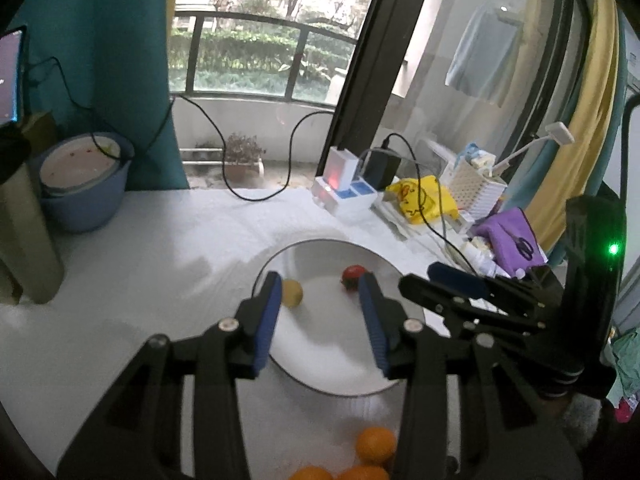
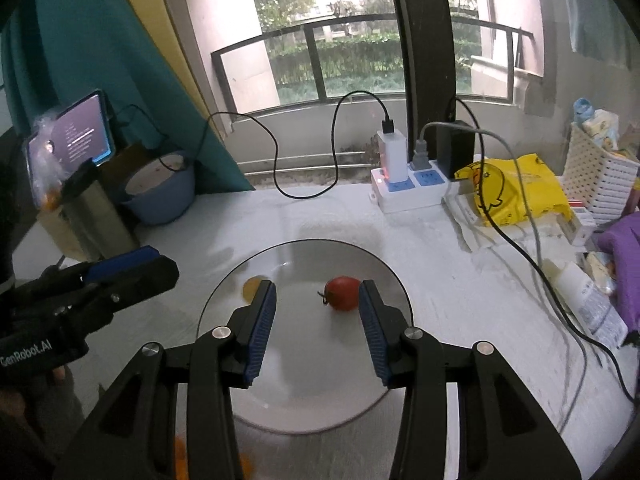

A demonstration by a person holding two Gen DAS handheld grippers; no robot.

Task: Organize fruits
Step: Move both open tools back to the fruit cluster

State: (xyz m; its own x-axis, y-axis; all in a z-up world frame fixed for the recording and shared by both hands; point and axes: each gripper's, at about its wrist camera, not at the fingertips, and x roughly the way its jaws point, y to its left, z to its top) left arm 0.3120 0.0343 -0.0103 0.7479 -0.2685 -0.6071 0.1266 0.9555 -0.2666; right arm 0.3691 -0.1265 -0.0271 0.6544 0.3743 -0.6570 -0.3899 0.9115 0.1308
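White cloth covers a windowside table (image 1: 160,248). Left wrist view: left gripper (image 1: 322,300) parted, empty, above a plate (image 1: 340,388) holding a yellow fruit (image 1: 294,292) and red tomato (image 1: 354,274); oranges (image 1: 374,444) nearby. Right wrist view: right gripper (image 2: 318,300) parted, empty, above the plate.

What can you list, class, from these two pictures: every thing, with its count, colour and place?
plate: one, white, middle of the table
tomato: one, red, on the plate
lemon: one, yellow, on the plate, left of the tomato
oranges: at least three, orange, on the table near the plate's front edge
basin: one, blue, far left
power strip: one, white, by the window
bag: one, yellow, right of the power strip
basket: one, white, far right
cloth: one, purple, right
phone: one, lit screen, far left
left claw: open, empty, above the plate
right claw: open, empty, above the plate
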